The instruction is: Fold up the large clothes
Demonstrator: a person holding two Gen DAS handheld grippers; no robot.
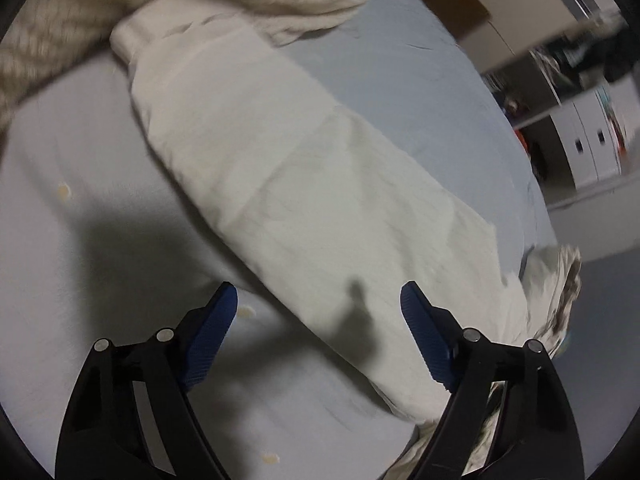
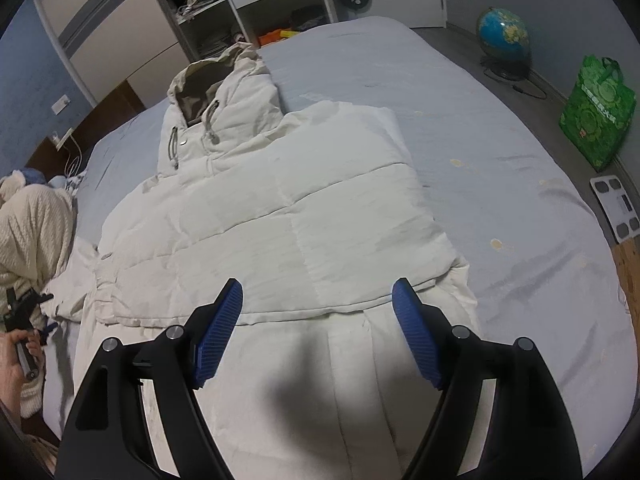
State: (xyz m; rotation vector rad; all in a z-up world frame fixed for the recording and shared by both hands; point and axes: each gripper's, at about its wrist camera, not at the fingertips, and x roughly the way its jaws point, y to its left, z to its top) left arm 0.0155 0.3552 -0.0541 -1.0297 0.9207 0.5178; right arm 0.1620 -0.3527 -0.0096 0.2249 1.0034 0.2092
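A cream hooded puffer jacket [image 2: 272, 220] lies flat on the grey-blue bed sheet [image 2: 500, 184], hood [image 2: 224, 92] toward the far end, one sleeve folded across its front. My right gripper [image 2: 318, 300] is open and empty, hovering above the jacket's lower front. In the left wrist view the jacket's other sleeve [image 1: 304, 184] runs diagonally across the bed, cuff [image 1: 132, 40] at the upper left. My left gripper [image 1: 318, 300] is open and empty just above this sleeve. The left gripper also shows at the right wrist view's left edge [image 2: 24, 312], held in a hand.
A cream knit sweater [image 2: 32, 224] lies at the bed's left side and shows along the top of the left wrist view [image 1: 80, 20]. On the floor to the right stand a globe [image 2: 502, 36], a green bag [image 2: 596, 116] and a bathroom scale [image 2: 618, 208]. Shelves [image 2: 248, 8] stand beyond the bed.
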